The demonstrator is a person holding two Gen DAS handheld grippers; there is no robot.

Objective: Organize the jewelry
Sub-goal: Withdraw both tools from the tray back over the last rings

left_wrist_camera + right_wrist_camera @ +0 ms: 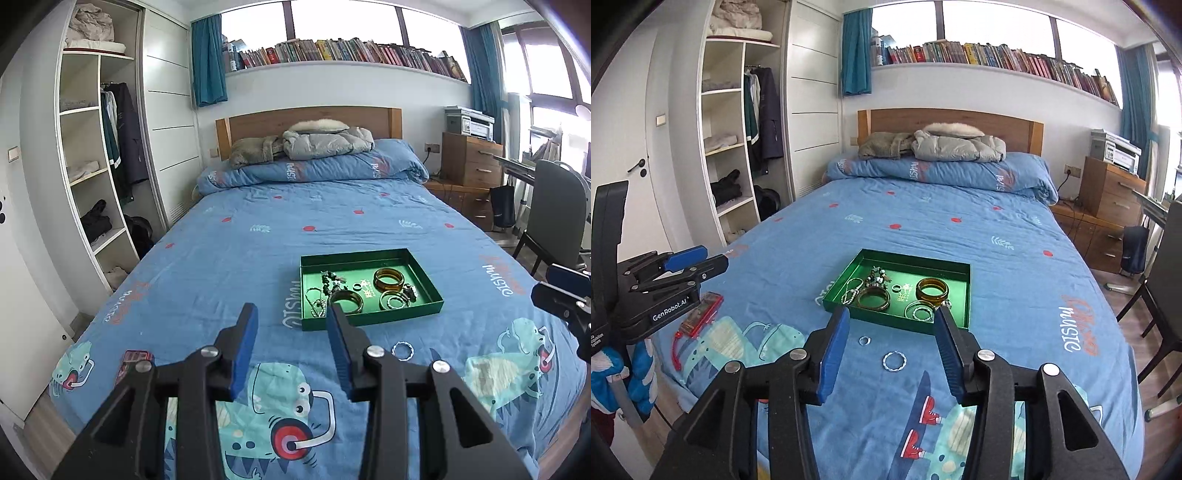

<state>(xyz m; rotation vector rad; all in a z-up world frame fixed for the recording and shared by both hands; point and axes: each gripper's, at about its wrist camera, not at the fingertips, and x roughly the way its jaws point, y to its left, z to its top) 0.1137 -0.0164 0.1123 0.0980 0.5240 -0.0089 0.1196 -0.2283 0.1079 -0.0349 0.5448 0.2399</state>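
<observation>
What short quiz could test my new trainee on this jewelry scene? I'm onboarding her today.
1. True or false: the twisted silver ring lies inside the green tray.
2. Which piece lies on the bedspread beside it? A) small plain ring B) amber bangle
3. Fill in: both the left claw and the right claw are ____.

Key: 1 false; 2 A; 3 open.
</observation>
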